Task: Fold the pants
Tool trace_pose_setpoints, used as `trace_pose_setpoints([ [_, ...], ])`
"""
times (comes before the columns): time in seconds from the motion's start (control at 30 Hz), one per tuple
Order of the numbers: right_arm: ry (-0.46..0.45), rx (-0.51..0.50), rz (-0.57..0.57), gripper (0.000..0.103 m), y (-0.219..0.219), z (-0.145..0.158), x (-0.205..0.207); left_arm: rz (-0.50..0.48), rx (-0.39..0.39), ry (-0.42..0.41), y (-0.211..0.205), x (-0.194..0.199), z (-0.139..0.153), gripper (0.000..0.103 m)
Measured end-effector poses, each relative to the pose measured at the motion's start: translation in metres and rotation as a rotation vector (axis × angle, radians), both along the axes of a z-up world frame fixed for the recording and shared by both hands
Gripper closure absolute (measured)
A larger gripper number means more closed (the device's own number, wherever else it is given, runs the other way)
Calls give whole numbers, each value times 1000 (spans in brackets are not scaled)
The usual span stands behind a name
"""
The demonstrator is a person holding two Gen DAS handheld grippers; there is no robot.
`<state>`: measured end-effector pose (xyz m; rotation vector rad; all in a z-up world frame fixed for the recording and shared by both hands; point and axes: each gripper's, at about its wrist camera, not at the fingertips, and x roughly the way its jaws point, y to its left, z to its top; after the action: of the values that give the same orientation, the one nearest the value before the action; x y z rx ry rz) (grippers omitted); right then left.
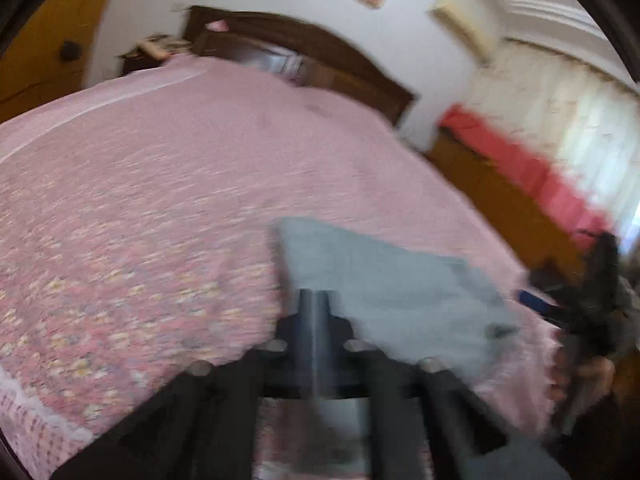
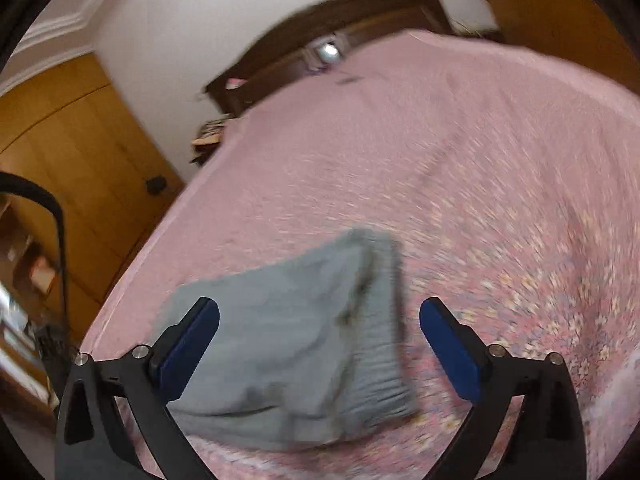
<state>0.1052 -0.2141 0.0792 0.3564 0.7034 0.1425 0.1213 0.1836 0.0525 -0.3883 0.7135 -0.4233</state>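
Observation:
Grey pants point(image 2: 288, 344) lie folded into a compact bundle on the pink bedspread point(image 2: 460, 184), near the bed's front edge. My right gripper point(image 2: 320, 312) is open, its blue-padded fingers point(image 2: 448, 344) spread on either side of the bundle, just above it. In the left wrist view the pants point(image 1: 392, 280) lie just ahead and to the right of my left gripper point(image 1: 314, 296), whose fingers are pressed together with nothing between them. The right gripper and the hand holding it show at the far right point(image 1: 592, 320). Both views are motion-blurred.
A dark wooden headboard point(image 1: 320, 52) stands at the bed's far end, with a cluttered nightstand point(image 1: 156, 52) beside it. Wooden wardrobe doors point(image 2: 72, 152) stand to one side. A wooden cabinet with red cloth point(image 1: 512, 160) stands by the curtained window.

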Motion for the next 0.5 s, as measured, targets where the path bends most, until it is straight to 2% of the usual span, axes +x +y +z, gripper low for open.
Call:
trace_pose_setpoints([
  [0.03,10,-72,31,12,17,4,0,-28,-1,-17,-2,-1,1,103],
  [0.07,17,-179,89,28,42,7,1,-54,9,-21,-7,-3,-2,103],
  [0.13,9,-399,145,33,88,4,0,-111,51,41,-27,1,-20,103],
  [0.17,22,-477,161,39,101,-2,2,-137,77,77,-34,3,-30,103],
  [0.23,109,-593,173,44,105,-32,8,-160,98,96,-45,4,-40,103],
  [0.27,155,-581,140,44,87,-53,11,-164,98,91,-47,4,-40,103],
  [0.3,149,-492,139,46,66,-64,4,-161,104,90,-48,3,-40,103],
  [0.33,124,-369,138,65,45,-70,0,-156,104,91,-48,2,-40,103],
  [0.37,116,-275,97,96,23,-69,-1,-154,89,94,-47,1,-41,103],
  [0.4,135,-268,45,100,14,-66,2,-151,69,97,-45,0,-42,103],
  [0.5,144,-261,41,100,11,-62,6,-132,-13,112,-23,-3,-39,102],
])
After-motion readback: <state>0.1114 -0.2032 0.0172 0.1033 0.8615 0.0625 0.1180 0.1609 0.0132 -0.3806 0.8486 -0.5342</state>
